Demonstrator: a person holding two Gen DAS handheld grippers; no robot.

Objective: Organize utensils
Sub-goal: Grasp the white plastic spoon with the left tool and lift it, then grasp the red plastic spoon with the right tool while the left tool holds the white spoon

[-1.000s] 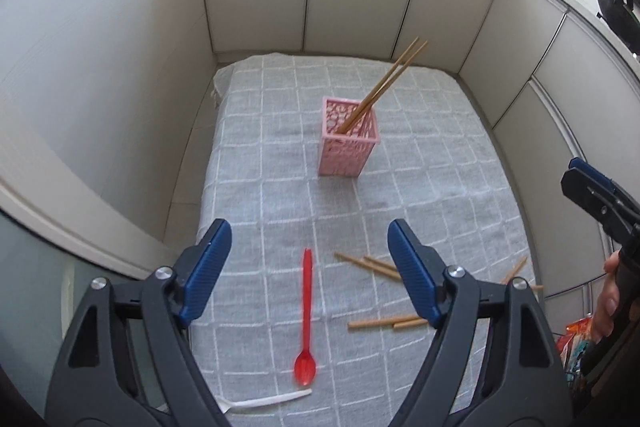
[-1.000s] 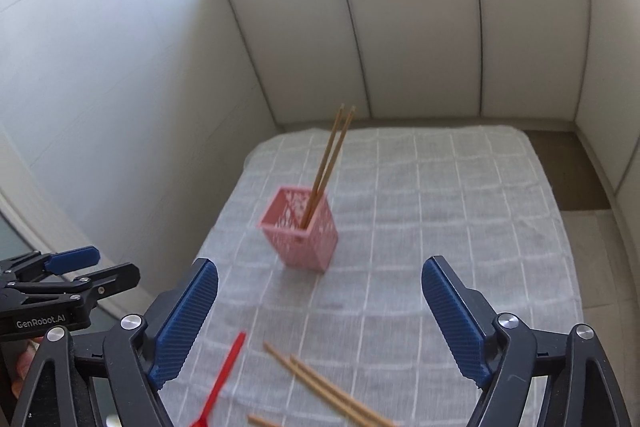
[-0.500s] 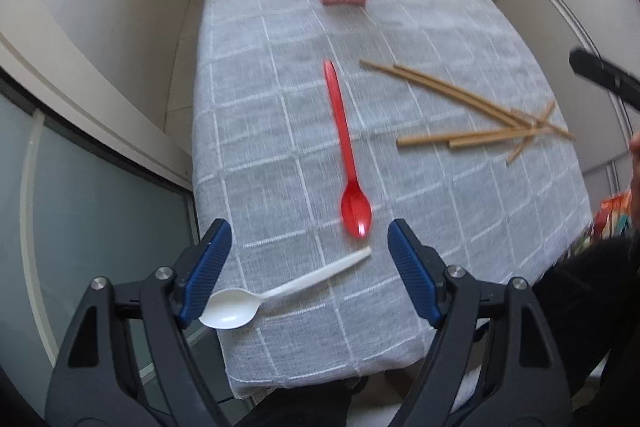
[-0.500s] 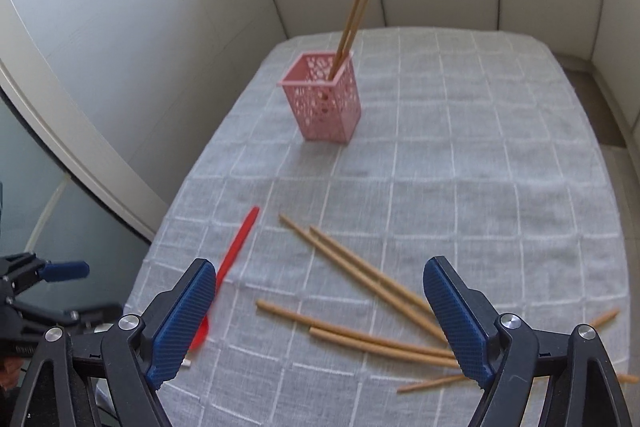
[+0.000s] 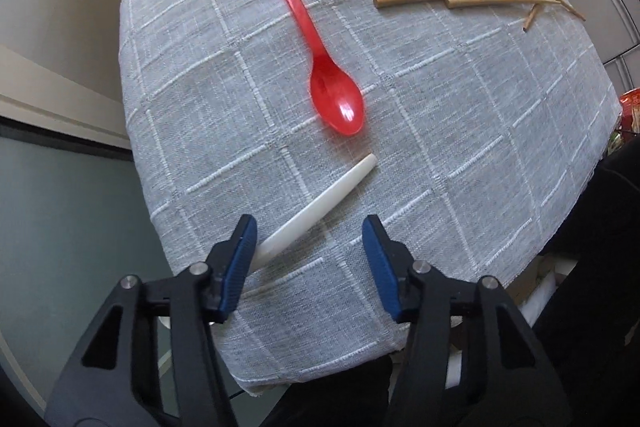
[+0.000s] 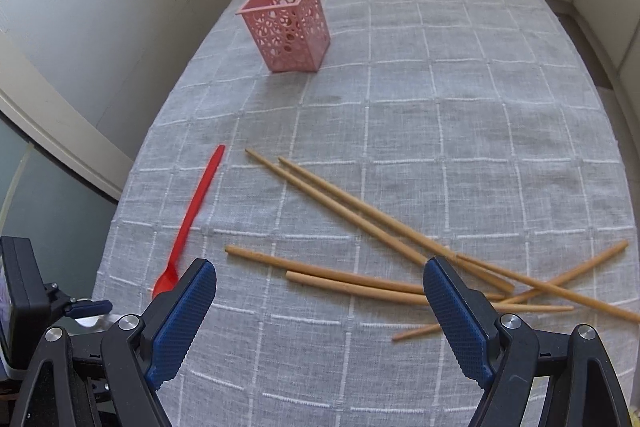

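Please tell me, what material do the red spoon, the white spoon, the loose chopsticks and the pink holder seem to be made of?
Red spoon: likely translucent plastic; it glows and its bowl shows a bright glint.
White spoon: probably opaque plastic, smooth and slightly shiny.
Loose chopsticks: they look like bamboo or wood, tan and matte, without shine.
Pink holder: apparently moulded plastic; its thin walls carry a pierced pattern of holes.

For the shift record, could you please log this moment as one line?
left gripper: closing around white spoon, not gripped | right gripper: open over loose chopsticks | holder: two chopsticks
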